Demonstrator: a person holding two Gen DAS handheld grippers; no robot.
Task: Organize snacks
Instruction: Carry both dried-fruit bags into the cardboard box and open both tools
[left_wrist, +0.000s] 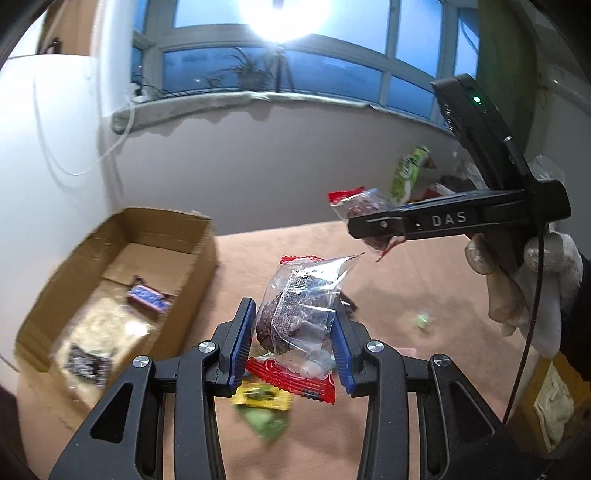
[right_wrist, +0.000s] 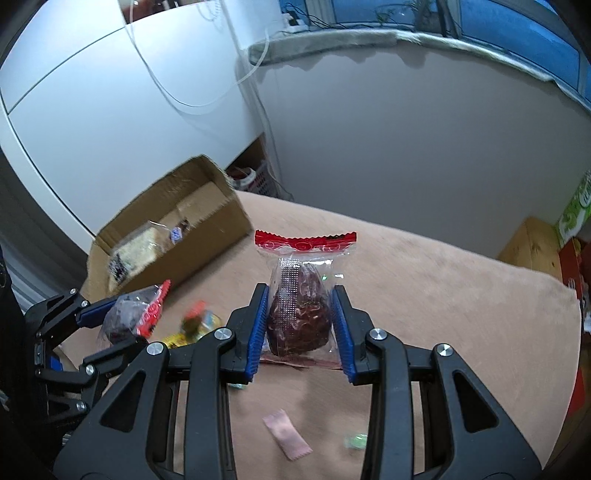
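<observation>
My left gripper (left_wrist: 293, 332) is shut on a clear snack packet with red ends and a dark filling (left_wrist: 295, 314), held above the brown cloth surface. My right gripper (right_wrist: 300, 328) is shut on a like packet (right_wrist: 301, 306), its red serrated top standing upright. In the left wrist view the right gripper (left_wrist: 373, 225) hangs at upper right with its packet (left_wrist: 356, 205), held by a gloved hand (left_wrist: 532, 284). In the right wrist view the left gripper (right_wrist: 114, 325) sits at the lower left with its packet (right_wrist: 129, 317). An open cardboard box (left_wrist: 74, 280) (right_wrist: 207, 229) lies to the left with snacks inside.
Loose snacks lie on the cloth: a yellow and green packet (left_wrist: 264, 400), a pink sachet (right_wrist: 286, 439), a small green sweet (right_wrist: 356, 441), a small green piece (left_wrist: 423, 319). A green bag (left_wrist: 408, 173) and a wooden box (right_wrist: 530, 247) stand at the far right. A grey wall is behind.
</observation>
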